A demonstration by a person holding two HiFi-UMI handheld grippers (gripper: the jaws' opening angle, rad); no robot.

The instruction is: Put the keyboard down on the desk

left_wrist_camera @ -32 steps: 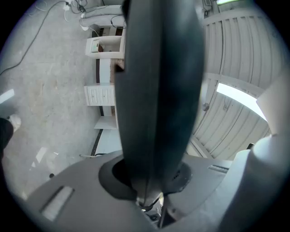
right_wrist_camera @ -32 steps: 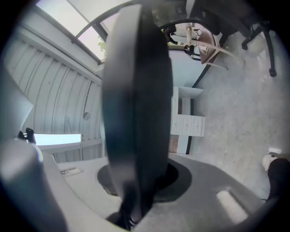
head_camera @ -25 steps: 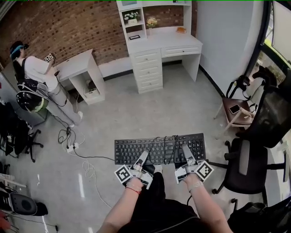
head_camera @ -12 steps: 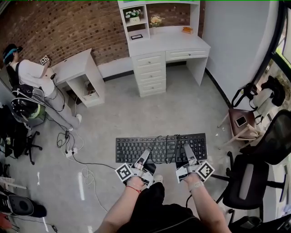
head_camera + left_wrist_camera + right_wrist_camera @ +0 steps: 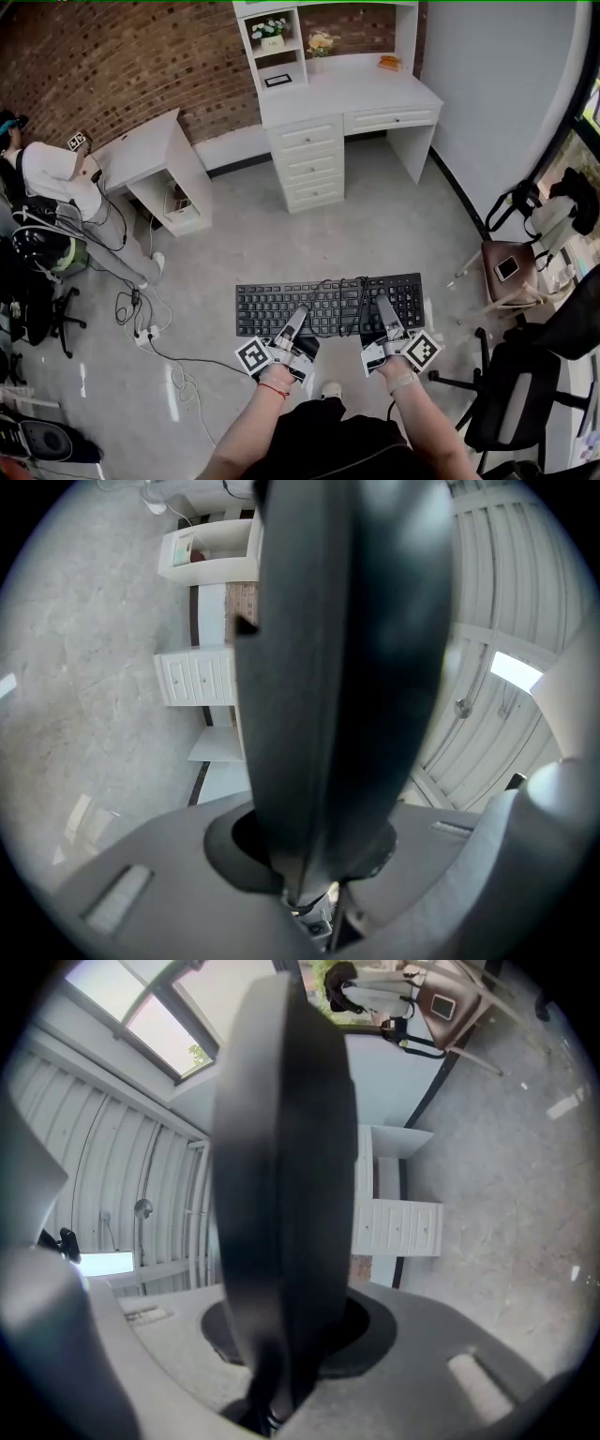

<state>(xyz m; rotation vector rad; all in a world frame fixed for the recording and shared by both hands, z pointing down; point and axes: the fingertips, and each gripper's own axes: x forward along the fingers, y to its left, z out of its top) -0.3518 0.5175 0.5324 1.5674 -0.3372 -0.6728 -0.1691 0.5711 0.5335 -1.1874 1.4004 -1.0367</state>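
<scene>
A black keyboard [image 5: 328,305] with its cable coiled on top hangs flat in the air above the floor in the head view. My left gripper [image 5: 299,323] is shut on the keyboard's near edge left of the middle, and my right gripper [image 5: 385,316] is shut on the near edge toward the right. In both gripper views the keyboard [image 5: 342,667] [image 5: 281,1185] fills the middle as a dark slab edge-on between the jaws. The white desk [image 5: 347,94] with drawers and a shelf unit stands far ahead against the brick wall.
A smaller white desk [image 5: 155,150] stands at the back left with a person [image 5: 47,178] beside it. Cables and a power strip [image 5: 145,333] lie on the floor at left. Black office chairs [image 5: 530,394] and a small brown stool [image 5: 511,272] with a phone stand at right.
The view has shifted forward a little and turned; the white desk sits slightly closer and more to the right. Both grippers keep the same hold on the keyboard.
</scene>
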